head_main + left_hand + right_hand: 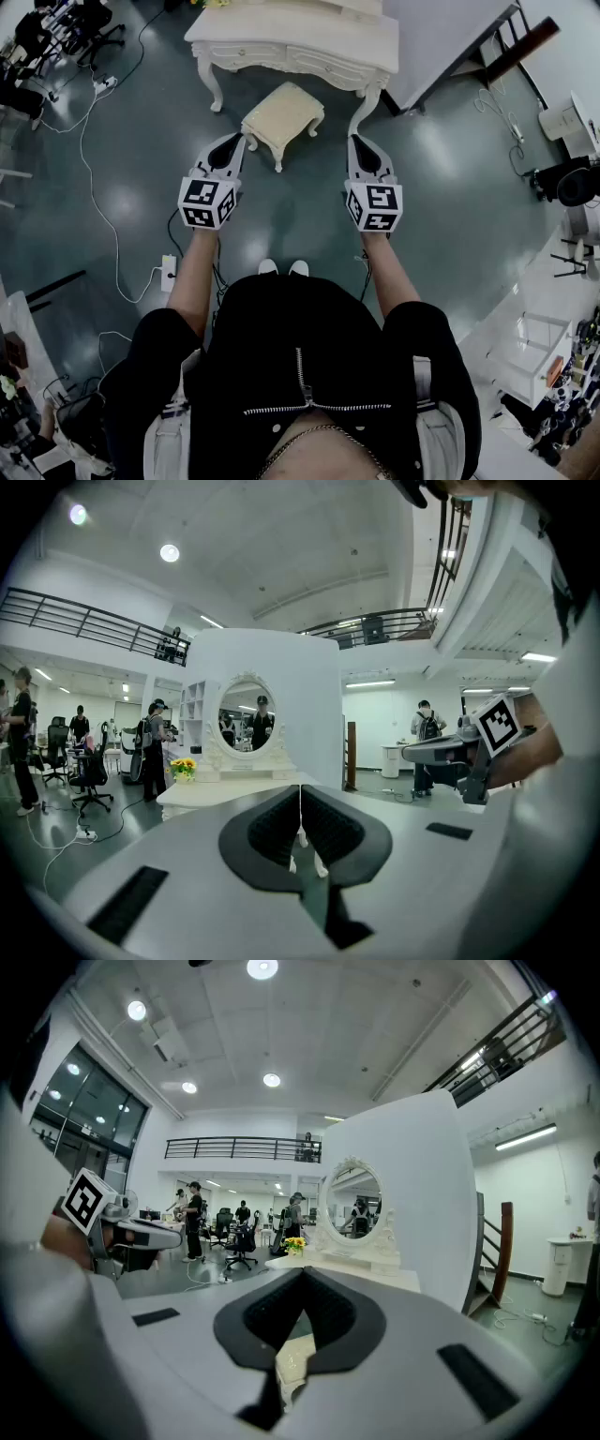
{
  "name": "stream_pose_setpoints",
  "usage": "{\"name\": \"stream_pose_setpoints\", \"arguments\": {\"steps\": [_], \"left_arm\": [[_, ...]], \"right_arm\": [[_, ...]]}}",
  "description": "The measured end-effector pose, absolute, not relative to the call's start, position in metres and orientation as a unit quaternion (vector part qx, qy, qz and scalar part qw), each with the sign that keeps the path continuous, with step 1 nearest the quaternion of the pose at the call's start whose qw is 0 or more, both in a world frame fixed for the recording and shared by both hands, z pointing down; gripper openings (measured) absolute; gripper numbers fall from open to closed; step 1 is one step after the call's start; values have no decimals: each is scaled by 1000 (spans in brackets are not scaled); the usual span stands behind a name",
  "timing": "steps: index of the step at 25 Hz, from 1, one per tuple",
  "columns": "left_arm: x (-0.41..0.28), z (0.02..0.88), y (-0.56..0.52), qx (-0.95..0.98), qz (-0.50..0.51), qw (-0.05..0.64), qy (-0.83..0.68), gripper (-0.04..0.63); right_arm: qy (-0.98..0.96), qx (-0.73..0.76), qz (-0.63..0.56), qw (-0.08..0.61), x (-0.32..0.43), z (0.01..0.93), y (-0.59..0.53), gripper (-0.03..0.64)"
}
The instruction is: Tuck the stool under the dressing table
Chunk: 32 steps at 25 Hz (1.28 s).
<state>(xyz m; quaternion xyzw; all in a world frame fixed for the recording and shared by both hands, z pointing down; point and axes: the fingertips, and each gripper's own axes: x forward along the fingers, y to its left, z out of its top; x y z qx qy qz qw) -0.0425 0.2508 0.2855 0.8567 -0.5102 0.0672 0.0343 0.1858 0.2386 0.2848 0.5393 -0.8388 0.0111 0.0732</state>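
**Left gripper** [235, 140], at my 11 o'clock: my jaws here are fully closed, pad against pad, with nothing between them. The tip lies just beside the stool's near left corner; I cannot tell whether it touches. My left gripper view shows the same closed seam [300, 791].

**Right gripper** [360, 142], at my 1 o'clock: my jaws meet at the tip and hold nothing. It sits clear of the stool, close to the table's right front leg. Below the closed tip [303, 1273], my right gripper view shows a strip of the cream cushion.

**Stool** [281, 114], at my 12 o'clock: cream cushioned top, white curved legs, upright on the dark floor [309, 216]. It stands turned at an angle in front of the dressing table, between its front legs but mostly out from under the top. It lies ahead of and between my two tips.

**Dressing table** [291, 42], further out at 12 o'clock: white and carved, with a round mirror [246, 714] and yellow flowers [183, 766] on top.

**Floor items:** a white cable [94, 187] running out at my 9 to 10 o'clock, and a power strip [169, 272] at 9 o'clock beside my left arm.
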Motion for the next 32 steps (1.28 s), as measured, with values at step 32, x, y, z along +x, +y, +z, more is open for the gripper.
{"name": "stream_pose_setpoints", "arguments": {"steps": [32], "left_arm": [[-17, 283, 266, 844, 72, 29, -530, 21]], "right_arm": [[-858, 512, 12, 43, 200, 282, 242, 8]]}}
